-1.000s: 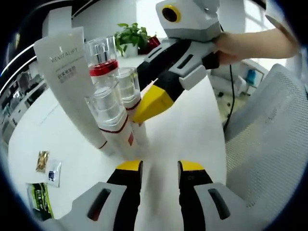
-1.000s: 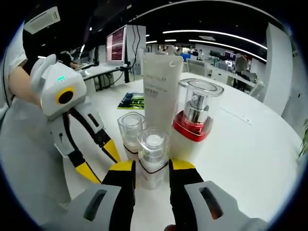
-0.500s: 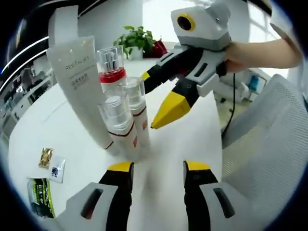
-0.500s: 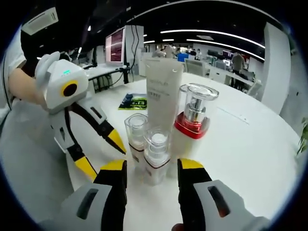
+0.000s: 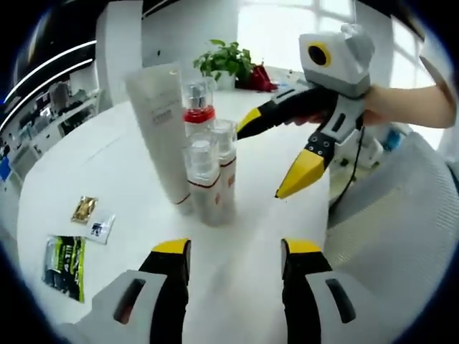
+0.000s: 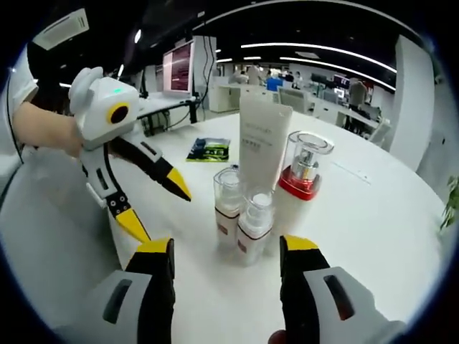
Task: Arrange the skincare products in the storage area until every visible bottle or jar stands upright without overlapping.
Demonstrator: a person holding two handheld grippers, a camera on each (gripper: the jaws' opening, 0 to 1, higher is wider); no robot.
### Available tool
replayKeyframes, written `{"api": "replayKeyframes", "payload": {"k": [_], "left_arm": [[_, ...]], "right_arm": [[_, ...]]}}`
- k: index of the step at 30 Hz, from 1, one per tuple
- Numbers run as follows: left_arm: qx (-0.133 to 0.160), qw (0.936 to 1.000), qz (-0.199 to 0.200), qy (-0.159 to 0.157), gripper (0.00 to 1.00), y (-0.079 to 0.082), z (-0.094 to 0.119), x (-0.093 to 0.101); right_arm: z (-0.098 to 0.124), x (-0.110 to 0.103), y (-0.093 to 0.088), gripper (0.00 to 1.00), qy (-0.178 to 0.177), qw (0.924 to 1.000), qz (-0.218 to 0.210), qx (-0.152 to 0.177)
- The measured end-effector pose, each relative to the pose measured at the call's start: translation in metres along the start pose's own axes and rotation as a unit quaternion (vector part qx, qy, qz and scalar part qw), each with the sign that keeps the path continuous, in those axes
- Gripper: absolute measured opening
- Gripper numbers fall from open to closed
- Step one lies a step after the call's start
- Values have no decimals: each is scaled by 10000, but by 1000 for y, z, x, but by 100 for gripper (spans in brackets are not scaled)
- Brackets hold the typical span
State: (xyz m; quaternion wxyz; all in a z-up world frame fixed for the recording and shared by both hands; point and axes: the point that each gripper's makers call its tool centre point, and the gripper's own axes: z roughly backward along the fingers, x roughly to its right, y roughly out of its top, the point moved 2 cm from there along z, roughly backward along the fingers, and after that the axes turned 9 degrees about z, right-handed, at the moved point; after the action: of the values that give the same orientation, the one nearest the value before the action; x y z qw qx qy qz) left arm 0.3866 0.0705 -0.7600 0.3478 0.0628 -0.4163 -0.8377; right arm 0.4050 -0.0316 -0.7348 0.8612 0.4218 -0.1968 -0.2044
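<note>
Four skincare products stand upright in a tight cluster on the white table (image 5: 86, 165): a tall white tube (image 5: 161, 122), a red-collared pump bottle (image 5: 199, 107), and two small clear-capped bottles (image 5: 204, 179) (image 5: 226, 154). My left gripper (image 5: 237, 251) is open and empty, a short way back from them. My right gripper (image 5: 276, 154) reaches in from the right, open, with its tips just clear of the cluster. In the right gripper view the tube (image 6: 264, 143), pump bottle (image 6: 301, 186) and small bottles (image 6: 228, 211) (image 6: 256, 226) stand beyond my open right gripper (image 6: 228, 247). The left gripper (image 6: 156, 204) is open at the left.
A green packet (image 5: 63, 265) and two small sachets (image 5: 84, 209) (image 5: 100, 228) lie flat on the table to the left. A potted plant (image 5: 229, 57) stands at the far edge. A grey mesh chair (image 5: 401, 215) is at the right. Desks and a monitor (image 6: 179, 66) lie beyond.
Both grippers have drawn back from the cluster with jaws spread wider. The right jaws, earlier close around a small bottle, now stand apart from it. The bottles stay upright.
</note>
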Motion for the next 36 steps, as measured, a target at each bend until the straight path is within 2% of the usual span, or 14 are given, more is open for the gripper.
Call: {"api": "replayKeyframes", "payload": {"k": [7,12,14,16,24,27,33,36], "left_arm": [[190,9993,257,189,57,-1,21,-2],[186,9980,478,362,61,-8,38,-10],[196,9957,765,487,63,-13,46,-15],[353,9928,996,557,65,-12,55,-16],[377,9869,1434,641,69,-25,83,-20],[419,9841,1599,656,70,-35,96,-25],[423,9806,1759,753,79,-51,119,-28],[551,9763,1924,826,82,-57,133,-32]], "right_arm": [[11,-10,4,66,-24,9999,-143,51],[20,-17,7,69,-25,9998,-176,94],[23,-18,10,71,-78,9996,-206,195],[25,-19,12,72,-110,9994,-248,231],[35,-21,18,79,-277,9975,-585,298],[40,-19,20,81,-416,9962,-708,303],[52,-16,24,84,-611,9932,-920,367],[58,-17,24,85,-767,9902,-1106,380]]}}
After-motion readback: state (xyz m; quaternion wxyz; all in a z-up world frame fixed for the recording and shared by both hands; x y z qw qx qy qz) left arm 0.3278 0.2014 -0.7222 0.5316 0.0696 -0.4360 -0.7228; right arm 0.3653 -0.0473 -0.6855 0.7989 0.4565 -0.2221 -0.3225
